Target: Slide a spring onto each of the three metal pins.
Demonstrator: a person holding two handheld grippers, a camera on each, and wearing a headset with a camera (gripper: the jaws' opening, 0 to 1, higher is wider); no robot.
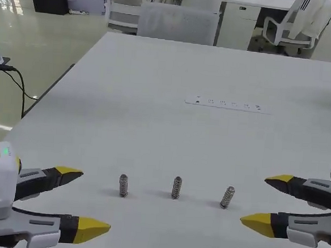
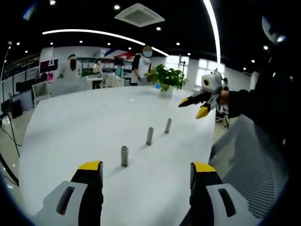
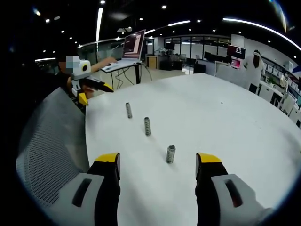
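Note:
Three upright metal pins stand in a row near the table's front edge, each wrapped in a coiled spring: the left spring (image 1: 123, 185), the middle spring (image 1: 176, 188) and the right spring (image 1: 227, 197), which leans slightly. My left gripper (image 1: 86, 201) sits left of the row, open, nothing between its yellow-tipped fingers. My right gripper (image 1: 268, 200) sits right of the row, open and likewise holding nothing. In the left gripper view the nearest spring (image 2: 124, 156) stands ahead of my left gripper (image 2: 146, 170). In the right gripper view the nearest spring (image 3: 170, 154) stands ahead of my right gripper (image 3: 157, 160).
The white table (image 1: 171, 130) carries a flush power strip (image 1: 226, 104) further back. Office chairs (image 1: 178, 23) stand at the far edge. A cable (image 1: 18, 82) hangs off to the left. People stand far off in the room.

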